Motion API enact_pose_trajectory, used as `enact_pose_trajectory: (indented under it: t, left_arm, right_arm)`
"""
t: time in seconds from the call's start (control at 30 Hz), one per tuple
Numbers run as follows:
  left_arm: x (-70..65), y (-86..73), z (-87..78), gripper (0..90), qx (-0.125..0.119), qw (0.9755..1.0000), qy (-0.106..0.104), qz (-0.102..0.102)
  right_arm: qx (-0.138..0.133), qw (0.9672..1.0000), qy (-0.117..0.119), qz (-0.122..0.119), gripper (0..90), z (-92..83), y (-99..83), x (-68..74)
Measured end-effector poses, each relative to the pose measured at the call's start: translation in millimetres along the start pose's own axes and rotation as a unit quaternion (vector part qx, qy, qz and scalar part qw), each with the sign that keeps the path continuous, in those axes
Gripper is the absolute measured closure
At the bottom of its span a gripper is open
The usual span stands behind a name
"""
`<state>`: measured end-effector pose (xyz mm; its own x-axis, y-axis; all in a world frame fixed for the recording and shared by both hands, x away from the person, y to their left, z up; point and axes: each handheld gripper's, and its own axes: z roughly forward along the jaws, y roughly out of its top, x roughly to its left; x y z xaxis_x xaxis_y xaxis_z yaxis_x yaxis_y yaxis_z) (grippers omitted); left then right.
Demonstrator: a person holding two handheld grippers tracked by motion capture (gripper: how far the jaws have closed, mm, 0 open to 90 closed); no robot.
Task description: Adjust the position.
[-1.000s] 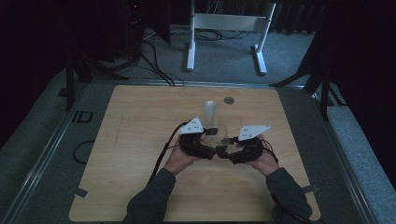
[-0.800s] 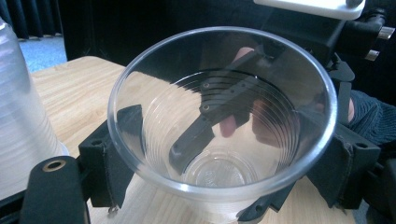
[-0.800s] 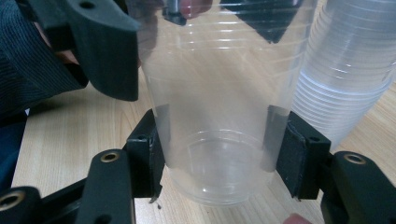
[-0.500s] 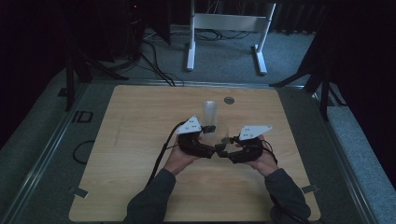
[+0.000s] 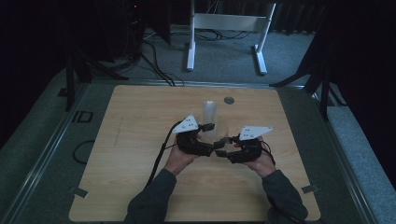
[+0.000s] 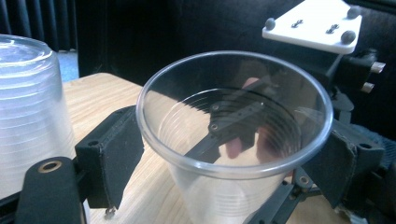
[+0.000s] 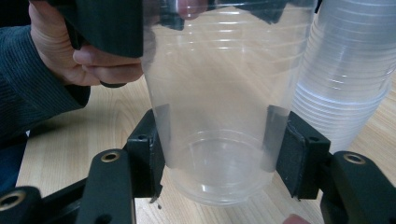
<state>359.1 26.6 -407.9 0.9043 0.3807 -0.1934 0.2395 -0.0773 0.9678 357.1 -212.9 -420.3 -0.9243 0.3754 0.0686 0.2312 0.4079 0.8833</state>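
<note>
High view: a single clear cup (image 5: 220,135) is held between the left gripper (image 5: 205,140) and the right gripper (image 5: 225,148) above the middle of the table (image 5: 135,140), just in front of a stack of cups (image 5: 210,112). Both sets of jaws are pinched on it, near the rim and near the base. A handover is judged under way; one grip must be released next

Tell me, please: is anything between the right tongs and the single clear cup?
Nothing visible. In the right gripper view the right tongs have their pads against both sides of the cup near its base. The left tongs hold the same cup near its rim. The stack of cups stands beside it, not between.
</note>
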Motion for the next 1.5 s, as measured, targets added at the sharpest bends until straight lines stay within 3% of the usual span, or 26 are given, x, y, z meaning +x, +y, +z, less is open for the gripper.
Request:
enact_pose_trajectory:
  t: [0.43, 1.5]
  left_arm:
    - [-1.2, 0.4, 1.0, 21.7, -0.026, 0.9996, 0.002, -0.005]
    - [-3.0, -1.1, 3.2, 25.4, -0.034, 0.9994, 0.008, -0.007]
  right_arm:
    - [-0.016, 0.9998, 0.002, 0.013, 41.5, 0.7, -1.3, -0.8]
    - [-0.018, 0.9997, -0.003, 0.015, 40.8, 4.0, -2.3, -0.9]
